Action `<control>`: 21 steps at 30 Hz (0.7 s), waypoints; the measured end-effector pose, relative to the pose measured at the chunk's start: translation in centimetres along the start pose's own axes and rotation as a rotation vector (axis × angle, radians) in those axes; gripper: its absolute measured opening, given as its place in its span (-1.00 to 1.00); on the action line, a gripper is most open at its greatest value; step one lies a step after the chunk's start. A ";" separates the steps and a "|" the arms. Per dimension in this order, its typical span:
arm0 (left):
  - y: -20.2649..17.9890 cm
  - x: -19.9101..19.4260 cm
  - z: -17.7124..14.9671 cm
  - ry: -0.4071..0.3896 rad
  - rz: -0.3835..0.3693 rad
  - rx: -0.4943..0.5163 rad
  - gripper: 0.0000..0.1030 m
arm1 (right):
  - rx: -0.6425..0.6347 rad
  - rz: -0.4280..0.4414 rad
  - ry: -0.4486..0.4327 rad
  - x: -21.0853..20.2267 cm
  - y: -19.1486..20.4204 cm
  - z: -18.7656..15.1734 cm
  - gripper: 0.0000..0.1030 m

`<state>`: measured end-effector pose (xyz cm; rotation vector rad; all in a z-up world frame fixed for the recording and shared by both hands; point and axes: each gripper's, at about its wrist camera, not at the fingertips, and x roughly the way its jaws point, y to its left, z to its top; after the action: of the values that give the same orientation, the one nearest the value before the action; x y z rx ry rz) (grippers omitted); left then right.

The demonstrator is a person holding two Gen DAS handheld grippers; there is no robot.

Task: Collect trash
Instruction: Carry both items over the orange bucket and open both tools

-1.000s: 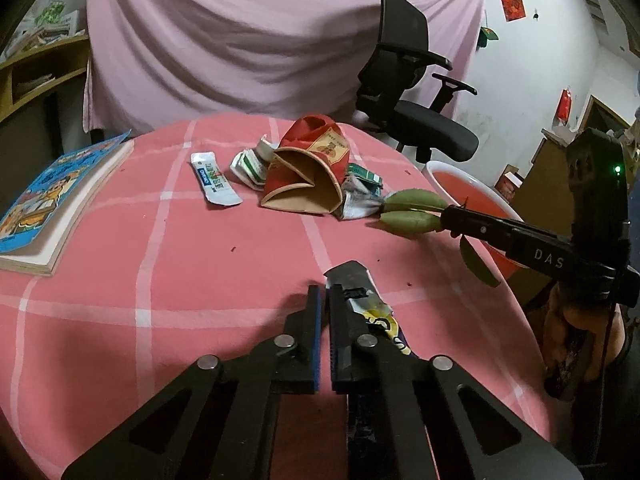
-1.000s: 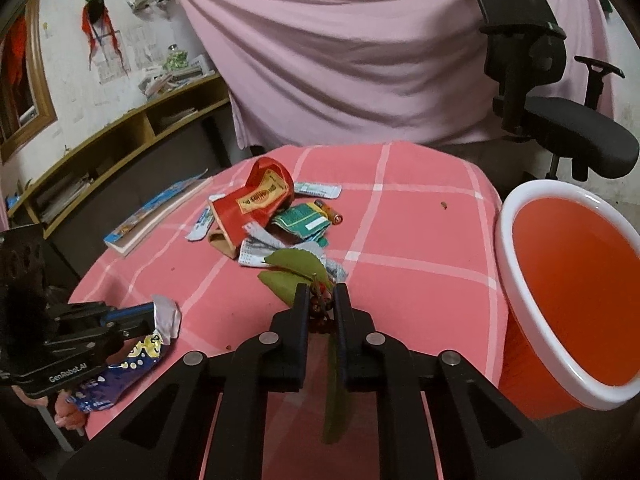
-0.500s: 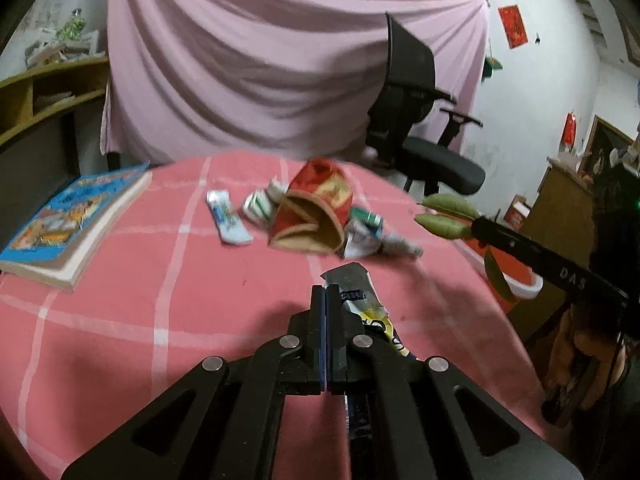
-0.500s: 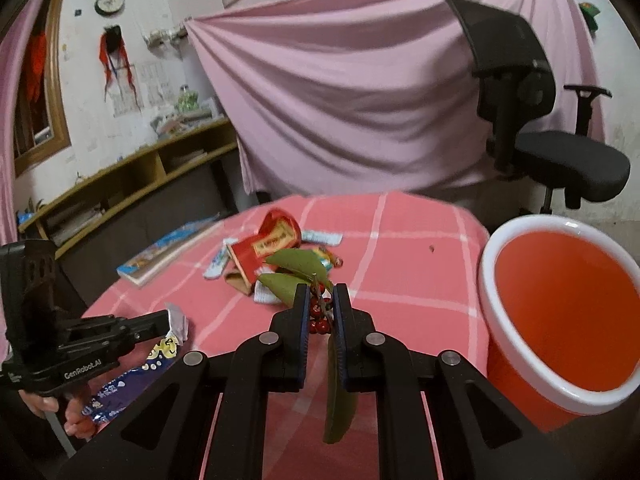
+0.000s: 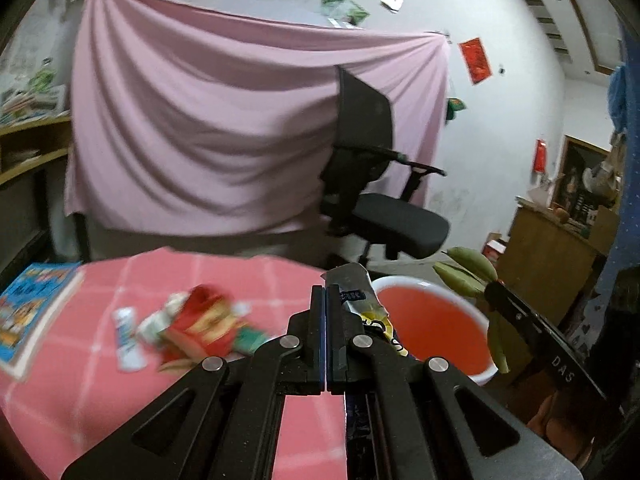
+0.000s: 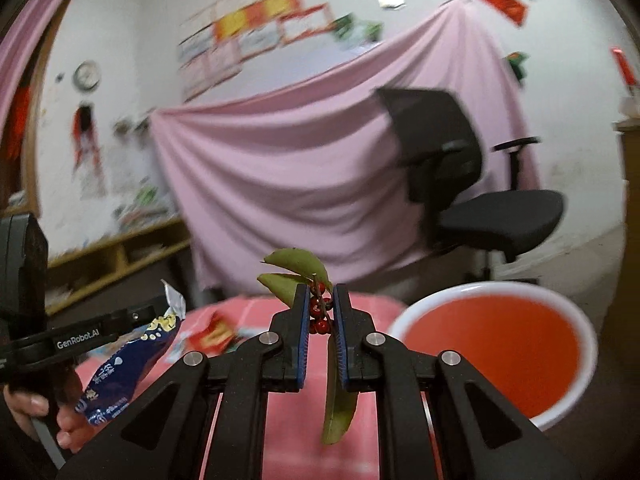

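The red bin [image 6: 496,344] is taken as the landmark. The right tool [image 6: 321,312] is clamped on a leafy berry sprig [image 6: 316,308], held just left of the bin's rim. The left tool [image 5: 326,308] is pinched flat on a snack wrapper [image 5: 372,312], farther left over the table [image 5: 100,380]. The right hand is judged nearer; more litter [image 5: 196,328] lies beyond.

A crumpled blue and yellow snack wrapper [image 6: 124,364] hangs at 9 o'clock. A sprig of red berries with green leaves [image 6: 318,312] stands upright at centre. A blurred litter pile [image 5: 200,328] lies on the tabletop [image 5: 100,392], with the red white-rimmed bin [image 6: 496,344] at 3 o'clock.
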<state>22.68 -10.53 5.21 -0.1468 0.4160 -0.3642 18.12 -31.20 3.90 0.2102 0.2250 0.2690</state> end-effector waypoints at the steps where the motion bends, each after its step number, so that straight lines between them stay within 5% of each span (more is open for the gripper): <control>1: -0.7 0.7 0.3 0.004 -0.013 0.007 -1.00 | 0.017 -0.028 -0.011 -0.2 -0.9 0.2 -0.81; 8: -5.6 7.3 1.4 0.077 -0.072 0.043 -1.00 | 0.122 -0.162 -0.023 -0.3 -5.9 0.7 -0.80; 14: -7.5 13.2 0.9 0.209 -0.066 -0.001 -1.00 | 0.217 -0.252 0.060 0.9 -9.3 0.3 -0.80; 21: -7.8 17.3 0.1 0.307 -0.085 -0.077 -1.00 | 0.332 -0.265 0.149 1.5 -12.3 -1.0 -0.80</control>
<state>35.02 -24.27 0.62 -0.1851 0.7292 -0.4563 22.18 -42.19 -0.20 0.4851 0.4419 -0.0185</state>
